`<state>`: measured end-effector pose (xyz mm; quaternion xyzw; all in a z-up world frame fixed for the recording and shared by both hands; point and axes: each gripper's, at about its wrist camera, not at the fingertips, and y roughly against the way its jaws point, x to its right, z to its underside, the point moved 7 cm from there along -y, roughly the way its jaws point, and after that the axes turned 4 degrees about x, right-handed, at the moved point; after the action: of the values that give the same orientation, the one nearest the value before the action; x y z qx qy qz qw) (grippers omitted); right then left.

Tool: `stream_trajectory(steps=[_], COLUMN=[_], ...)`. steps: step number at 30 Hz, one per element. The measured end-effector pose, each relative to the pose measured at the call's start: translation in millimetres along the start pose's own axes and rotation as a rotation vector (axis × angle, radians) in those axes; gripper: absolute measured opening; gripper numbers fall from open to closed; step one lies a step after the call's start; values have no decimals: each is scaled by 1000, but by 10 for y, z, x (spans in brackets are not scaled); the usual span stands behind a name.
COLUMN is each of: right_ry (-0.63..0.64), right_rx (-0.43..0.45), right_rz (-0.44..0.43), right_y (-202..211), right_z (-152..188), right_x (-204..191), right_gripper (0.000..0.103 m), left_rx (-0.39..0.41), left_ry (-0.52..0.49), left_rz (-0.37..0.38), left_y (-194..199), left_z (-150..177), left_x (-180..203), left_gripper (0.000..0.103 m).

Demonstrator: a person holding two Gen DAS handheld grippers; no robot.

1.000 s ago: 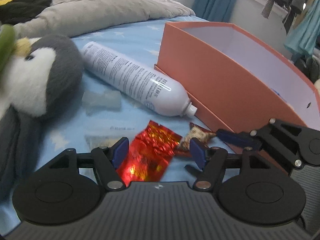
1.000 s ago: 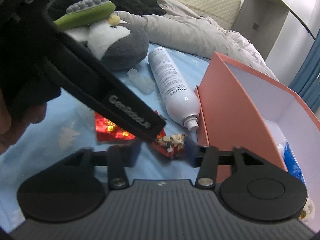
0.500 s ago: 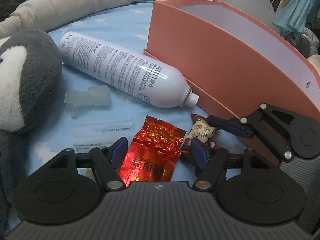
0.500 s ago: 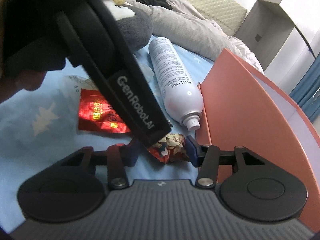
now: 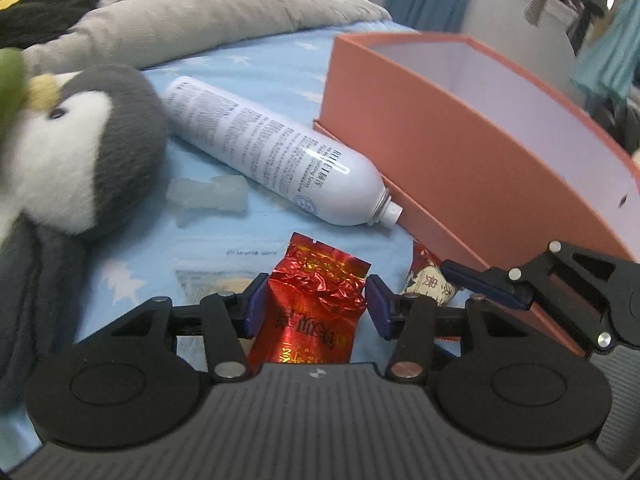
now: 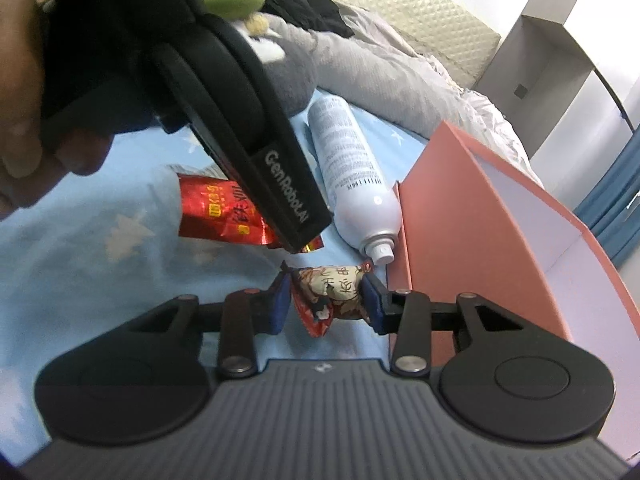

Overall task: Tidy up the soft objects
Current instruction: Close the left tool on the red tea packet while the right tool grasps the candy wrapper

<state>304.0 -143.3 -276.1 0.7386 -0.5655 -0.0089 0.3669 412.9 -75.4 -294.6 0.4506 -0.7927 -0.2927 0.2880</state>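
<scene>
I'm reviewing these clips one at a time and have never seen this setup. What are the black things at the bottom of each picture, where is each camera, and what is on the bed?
There is no robot here. A person holds a two-finger tool in each hand, and a fisheye camera on each tool looks forward along its fingers, so the black frame at the bottom is the tool itself.

One picture is from the left tool; its jaws are closing around a red foil packet. The other is from the right tool; its jaws are closing around a small patterned packet. Neither looks firmly pinched yet. The big black shape crossing the right view is the left tool, with the person's hand gripping it.

On the blue star-print sheet also lie a white spray bottle, a grey and white plush penguin, a small clear plastic piece and an open orange box.
</scene>
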Motion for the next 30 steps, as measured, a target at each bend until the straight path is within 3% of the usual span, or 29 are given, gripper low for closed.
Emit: stream_trajectory(steps=[5,12,16,23,30], right_ry=[-13,-60,-75,-96,-183], right_rx=[32,52,34,10,-65], right_rz=[-46,-170,-226,-294,-373], right_y=[123,485,661,1008,998], right_z=[-39,-70,-61,-28,94], right_x=[-8,-127,-217,-372,-430], right_gripper=[42,42,42,42,43], left_rx=[51,116,152,179,173], left_ry=[72,261,367,450,546], left_rz=[-53,-125,-163,-255,-318], left_y=[359,936,1226,1616,1828], left_z=[133,508,703,997,1384], left_x=[-14,-82,-120,-68,27], left_gripper=[58,57,57,58,58])
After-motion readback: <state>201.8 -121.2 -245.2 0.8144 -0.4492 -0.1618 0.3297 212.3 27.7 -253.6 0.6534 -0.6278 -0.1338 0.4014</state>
